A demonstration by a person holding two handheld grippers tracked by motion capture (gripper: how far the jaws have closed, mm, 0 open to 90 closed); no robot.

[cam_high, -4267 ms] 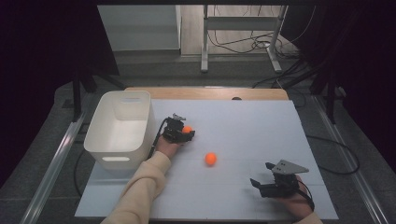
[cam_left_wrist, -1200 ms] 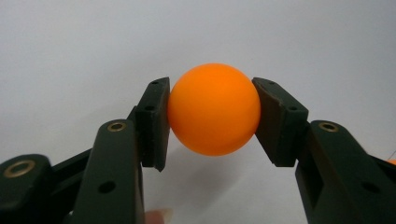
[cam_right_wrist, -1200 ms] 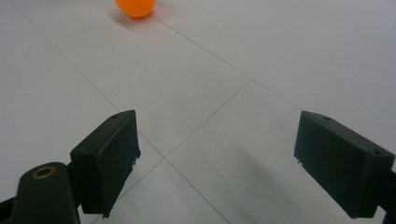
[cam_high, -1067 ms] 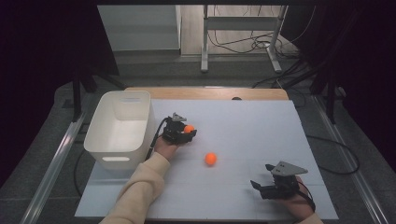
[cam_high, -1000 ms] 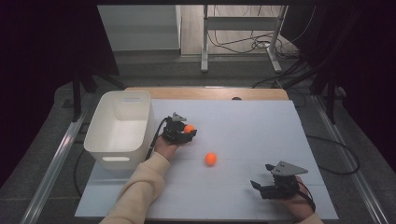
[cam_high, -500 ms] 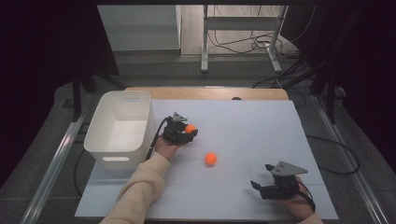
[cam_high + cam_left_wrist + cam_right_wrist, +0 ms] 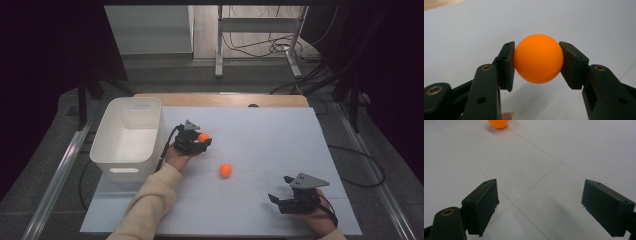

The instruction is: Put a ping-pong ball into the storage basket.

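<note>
My left gripper point(image 7: 202, 140) is shut on an orange ball point(image 7: 203, 137), just right of the white bin point(image 7: 111, 145). In the left gripper view the held ball point(image 7: 538, 58) fills the gap between both pads point(image 7: 506, 65), slightly above the white table. A second orange ball point(image 7: 225, 170) lies loose on the table's middle, and its lower part shows at the top of the right gripper view point(image 7: 498, 123). My right gripper point(image 7: 278, 201) rests near the front right corner, jaws wide open with nothing between them point(image 7: 548, 205).
The white bin is a deep rectangular tub with a handle slot, standing at the table's left edge. A wooden strip point(image 7: 220, 99) borders the far side of the white table top point(image 7: 270, 140). Cables and a metal stand leg lie on the floor beyond.
Almost nothing differs. The left gripper keeps hold of its ball in about the same place, and the right gripper and the loose ball stay put.
</note>
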